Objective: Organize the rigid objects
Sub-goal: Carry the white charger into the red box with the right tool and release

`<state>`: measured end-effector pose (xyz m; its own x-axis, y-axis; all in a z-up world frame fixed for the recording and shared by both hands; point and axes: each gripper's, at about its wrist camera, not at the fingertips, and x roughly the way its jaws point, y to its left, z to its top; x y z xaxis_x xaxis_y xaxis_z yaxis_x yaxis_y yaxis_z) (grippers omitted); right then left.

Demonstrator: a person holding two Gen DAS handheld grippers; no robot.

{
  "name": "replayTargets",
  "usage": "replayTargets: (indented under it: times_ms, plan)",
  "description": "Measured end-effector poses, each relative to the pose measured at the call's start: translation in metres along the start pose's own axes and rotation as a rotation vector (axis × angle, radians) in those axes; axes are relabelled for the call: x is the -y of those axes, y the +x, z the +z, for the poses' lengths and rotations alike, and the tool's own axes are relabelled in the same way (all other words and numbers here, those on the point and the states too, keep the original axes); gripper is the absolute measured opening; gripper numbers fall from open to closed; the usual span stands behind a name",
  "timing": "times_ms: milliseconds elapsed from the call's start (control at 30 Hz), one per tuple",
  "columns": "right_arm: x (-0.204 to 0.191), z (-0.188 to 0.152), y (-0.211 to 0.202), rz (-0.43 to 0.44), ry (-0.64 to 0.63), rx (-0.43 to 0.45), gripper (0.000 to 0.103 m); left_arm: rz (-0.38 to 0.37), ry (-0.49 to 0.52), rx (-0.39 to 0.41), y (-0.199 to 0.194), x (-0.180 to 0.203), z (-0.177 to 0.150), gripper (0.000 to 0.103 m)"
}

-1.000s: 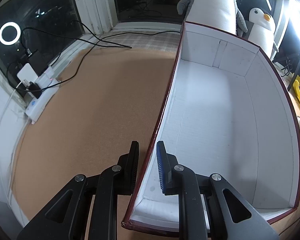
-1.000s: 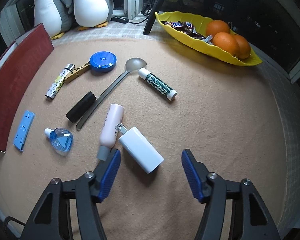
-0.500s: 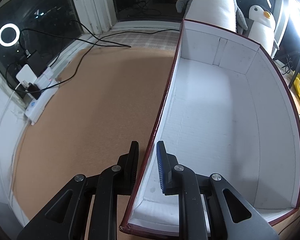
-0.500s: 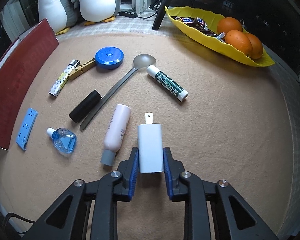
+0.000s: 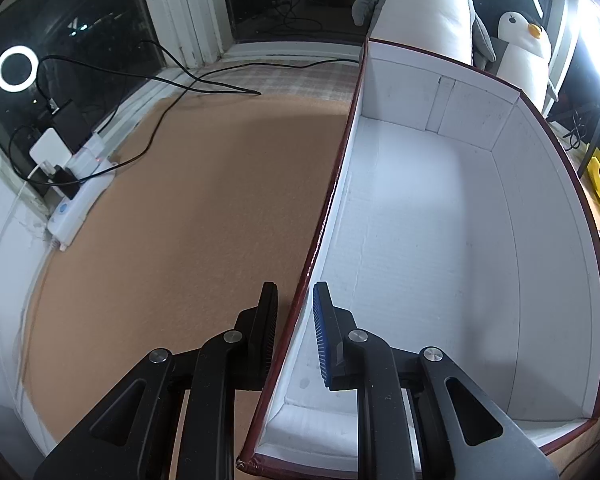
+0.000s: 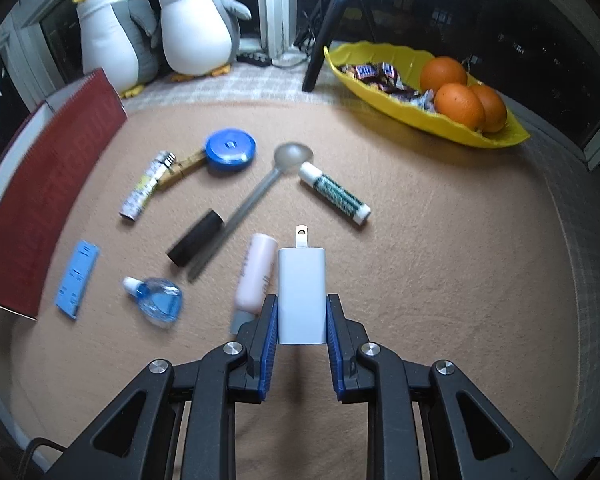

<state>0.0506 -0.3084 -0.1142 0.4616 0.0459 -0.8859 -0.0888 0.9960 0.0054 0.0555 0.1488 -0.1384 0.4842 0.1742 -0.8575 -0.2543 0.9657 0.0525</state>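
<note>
Across the tan mat [image 6: 440, 248] in the right wrist view lies a scatter of small things, and none of them sits between the right gripper [image 6: 302, 320] and the space just ahead of it. Far left stands the dark red outer wall of the box [image 6: 48, 200], with two plush penguins [image 6: 196, 20] behind it; far right is a yellow dish [image 6: 452, 128] of oranges and sweets. Between them lie a blue tape measure [image 6: 231, 149], a spoon [image 6: 260, 196], a green-labelled tube [image 6: 334, 193], a patterned stick [image 6: 147, 186] touching a wooden peg, a black cylinder [image 6: 196, 237], a pink bottle [image 6: 256, 276], a blue strip [image 6: 77, 278] and a small blue dropper bottle [image 6: 156, 298]. The right gripper's blue pads press on both sides of the white charger [image 6: 302, 292], a smooth rounded block with its metal prongs pointing to the far side; it overlaps the pink bottle's right edge in the picture. Only the left wrist view looks inside the box [image 5: 440, 240]: white cardboard walls and floor with a dark red rim. The left gripper [image 5: 294, 308] is clamped on the box's left wall near the near corner, one finger outside, one inside. That view alone also shows a power strip [image 5: 80, 200] with black cables at the far left.
</note>
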Motion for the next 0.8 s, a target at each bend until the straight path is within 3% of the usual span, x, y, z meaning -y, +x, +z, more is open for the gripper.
replayTargets:
  times_ms: [167, 400, 600, 800]
  plan:
    - [-0.033, 0.025, -0.035, 0.058, -0.040, 0.079, 0.020, -0.004, 0.001, 0.002, 0.001, 0.000, 0.001, 0.016]
    - [-0.114, 0.070, -0.069, 0.211, -0.167, 0.171, 0.020, -0.021, -0.002, 0.002, 0.003, -0.003, 0.001, 0.016]
    - [-0.202, 0.094, -0.064, 0.323, -0.294, 0.173, 0.020, -0.031, -0.006, 0.000, 0.004, -0.005, 0.000, 0.016]
    - [-0.279, 0.099, -0.037, 0.365, -0.383, 0.117, 0.020, -0.033, -0.004, -0.003, 0.005, -0.005, 0.000, 0.016]
